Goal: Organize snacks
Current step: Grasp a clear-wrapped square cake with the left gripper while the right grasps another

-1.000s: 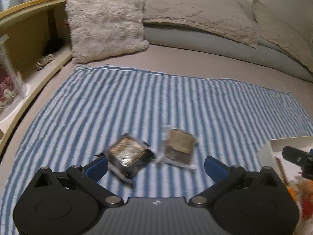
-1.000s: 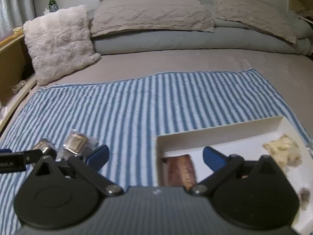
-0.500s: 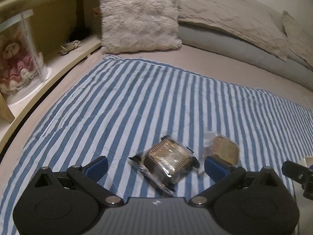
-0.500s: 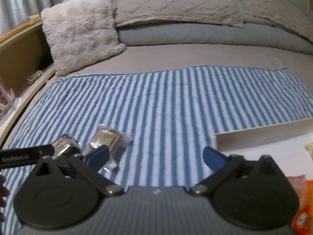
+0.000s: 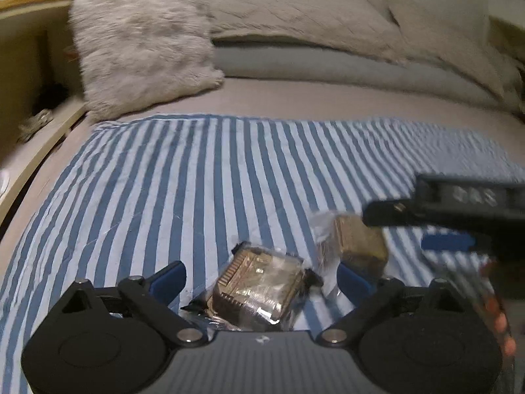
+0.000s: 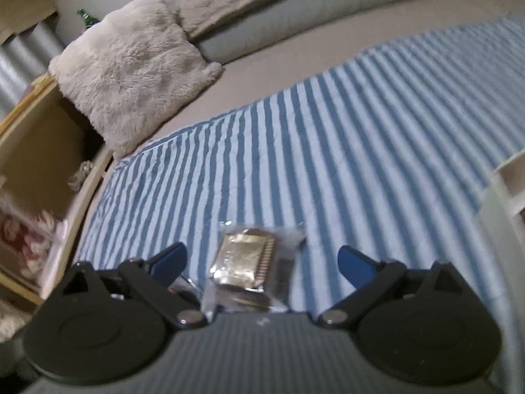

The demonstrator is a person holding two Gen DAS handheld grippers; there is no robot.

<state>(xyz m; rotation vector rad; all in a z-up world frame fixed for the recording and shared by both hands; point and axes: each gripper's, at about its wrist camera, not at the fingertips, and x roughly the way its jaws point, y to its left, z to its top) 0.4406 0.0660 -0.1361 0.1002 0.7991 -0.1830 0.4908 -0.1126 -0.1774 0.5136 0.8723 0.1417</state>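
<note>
Two clear-wrapped brown snack cakes lie on a blue-and-white striped towel (image 5: pixel 197 180). In the left wrist view, the nearer cake (image 5: pixel 257 290) sits between the open fingers of my left gripper (image 5: pixel 261 277); the second cake (image 5: pixel 357 246) lies just right of it. My right gripper shows there as a dark blurred shape (image 5: pixel 452 210) over that second cake. In the right wrist view, my right gripper (image 6: pixel 262 262) is open with a wrapped cake (image 6: pixel 246 262) between its fingers. Neither cake is gripped.
A white tray's wall (image 6: pixel 502 193) stands at the right edge of the towel. A fluffy cushion (image 5: pixel 141 42) and beige pillows (image 5: pixel 311 10) lie at the back. A wooden shelf (image 6: pixel 39 151) runs along the left, with a green bottle (image 6: pixel 86 18) behind.
Both grippers have closed in on the two cakes. The right gripper swung left from the white tray to over the right-hand cake. Both stayed open.
</note>
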